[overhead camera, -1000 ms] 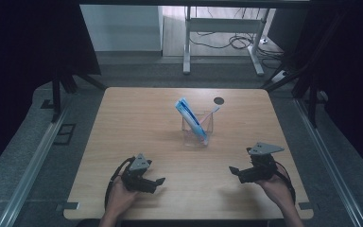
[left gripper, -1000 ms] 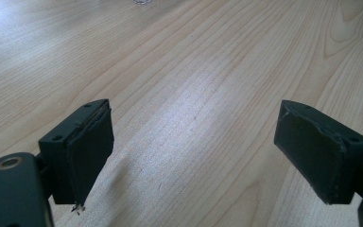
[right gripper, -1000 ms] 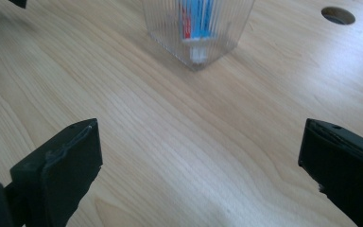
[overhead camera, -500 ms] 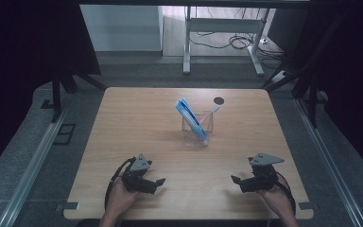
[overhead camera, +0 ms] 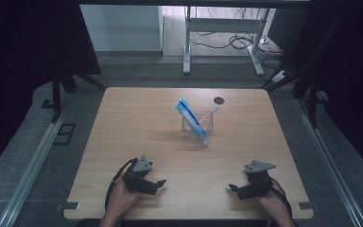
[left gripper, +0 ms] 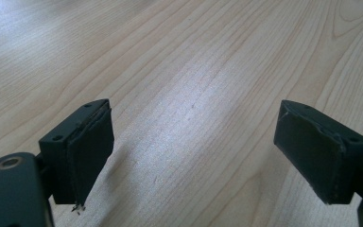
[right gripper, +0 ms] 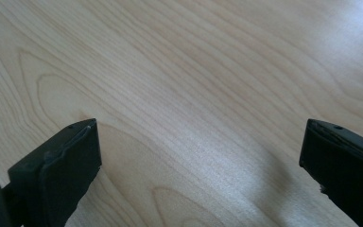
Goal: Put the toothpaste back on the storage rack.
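Note:
A clear plastic holder [overhead camera: 197,128] stands near the middle of the wooden table [overhead camera: 137,123]. A blue and white toothpaste tube [overhead camera: 190,118] leans in it, and a pink toothbrush [overhead camera: 209,115] slants out to the right. My left gripper [overhead camera: 157,184] rests near the front edge at the left, open and pointing right, with bare wood between its jaws [left gripper: 194,137]. At the front right my right gripper [overhead camera: 232,189] lies open and points left, also over bare wood [right gripper: 201,151]. Both grippers are well short of the holder.
A small dark round spot [overhead camera: 218,100] marks the table behind the holder. Metal rails [overhead camera: 33,161] run along both sides of the table. Desk legs and cables [overhead camera: 227,42] stand on the floor beyond the far edge.
My right gripper has come down and back toward the front edge of the table. The left gripper has stayed where it was.

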`<state>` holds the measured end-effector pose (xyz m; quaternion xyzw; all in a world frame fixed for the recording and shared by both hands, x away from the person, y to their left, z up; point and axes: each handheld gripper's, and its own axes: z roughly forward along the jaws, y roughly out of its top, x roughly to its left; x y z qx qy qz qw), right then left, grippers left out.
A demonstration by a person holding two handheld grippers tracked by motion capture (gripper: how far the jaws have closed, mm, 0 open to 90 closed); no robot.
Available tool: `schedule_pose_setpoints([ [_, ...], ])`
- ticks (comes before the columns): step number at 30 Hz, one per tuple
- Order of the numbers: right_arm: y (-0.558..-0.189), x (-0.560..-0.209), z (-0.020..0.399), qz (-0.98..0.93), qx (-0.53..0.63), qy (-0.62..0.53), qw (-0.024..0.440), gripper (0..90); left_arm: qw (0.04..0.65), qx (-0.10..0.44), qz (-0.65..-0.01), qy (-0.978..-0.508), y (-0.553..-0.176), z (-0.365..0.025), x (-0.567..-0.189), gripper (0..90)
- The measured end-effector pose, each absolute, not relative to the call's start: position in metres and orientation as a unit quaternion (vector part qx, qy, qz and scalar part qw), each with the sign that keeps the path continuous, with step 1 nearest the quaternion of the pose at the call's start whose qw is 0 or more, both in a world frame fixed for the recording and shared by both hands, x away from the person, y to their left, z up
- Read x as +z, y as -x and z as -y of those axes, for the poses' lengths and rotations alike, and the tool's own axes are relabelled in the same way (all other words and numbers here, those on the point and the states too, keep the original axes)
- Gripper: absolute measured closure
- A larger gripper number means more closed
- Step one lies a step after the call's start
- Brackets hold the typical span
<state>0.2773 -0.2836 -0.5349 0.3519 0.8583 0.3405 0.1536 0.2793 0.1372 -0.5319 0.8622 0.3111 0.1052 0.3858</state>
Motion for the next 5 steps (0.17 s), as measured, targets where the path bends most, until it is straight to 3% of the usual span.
schedule_pose_setpoints([
  [5, -0.2769, -0.5403, 0.2839, -0.862, 0.338, -0.350, 0.143, 0.0, 0.385, 0.103, -0.316, -0.861, -0.2806, -0.1373, -0.5305, 13.1],
])
